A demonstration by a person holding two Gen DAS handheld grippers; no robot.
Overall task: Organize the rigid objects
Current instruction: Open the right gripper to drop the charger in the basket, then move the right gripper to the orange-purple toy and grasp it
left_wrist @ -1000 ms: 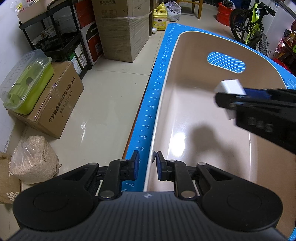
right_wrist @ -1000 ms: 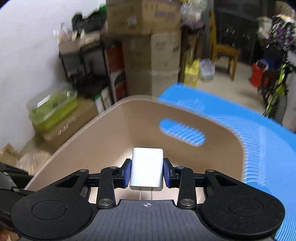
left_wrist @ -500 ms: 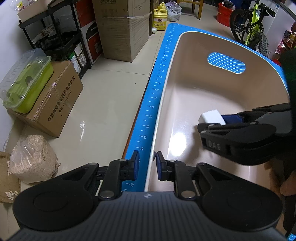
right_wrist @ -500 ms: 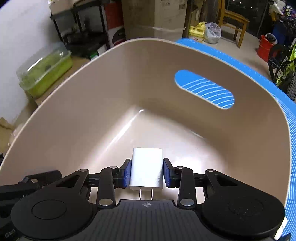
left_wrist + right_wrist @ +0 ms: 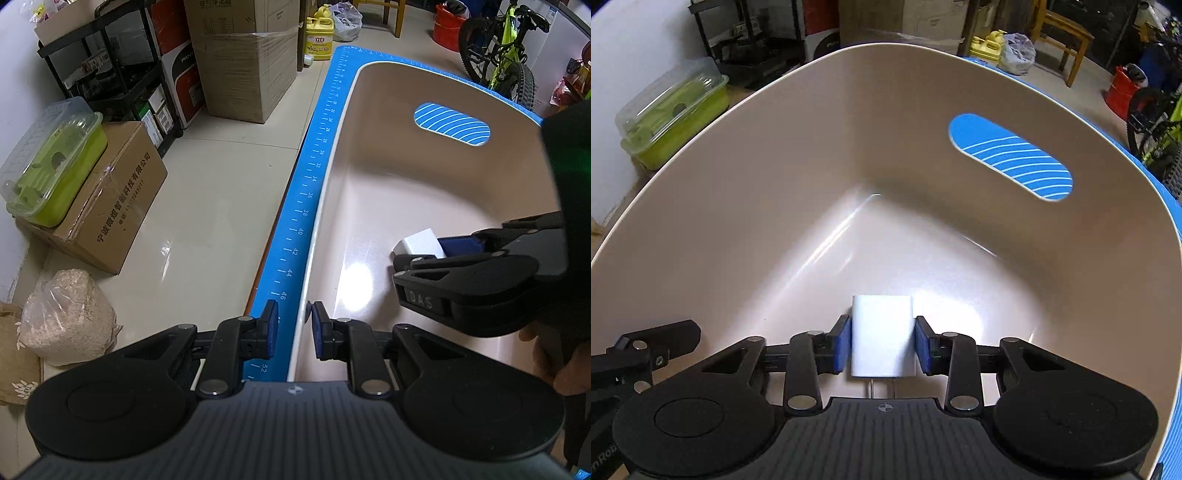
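A white plug-in charger [image 5: 881, 332] rests low on the floor of the beige plastic basin [image 5: 775, 184], its two prongs pointing back at the camera. My right gripper [image 5: 882, 343] straddles it and its jaws are opening: a thin gap shows beside each blue pad. In the left wrist view the charger [image 5: 417, 240] pokes out of the right gripper [image 5: 417, 254], held by a hand deep inside the basin [image 5: 388, 166]. My left gripper [image 5: 291, 325] hovers shut over the basin's near left rim with nothing held.
The basin sits on a blue ruled mat [image 5: 306, 206]. On the floor to the left are cardboard boxes [image 5: 110, 206], a green lidded container [image 5: 51, 162], a bag of grain [image 5: 66, 317] and a black shelf [image 5: 122, 74]. A bicycle [image 5: 506, 55] stands at the far right.
The right gripper came down into the basin with the charger, tipping its nose downward, and its pads have eased off it. The left gripper stayed put.
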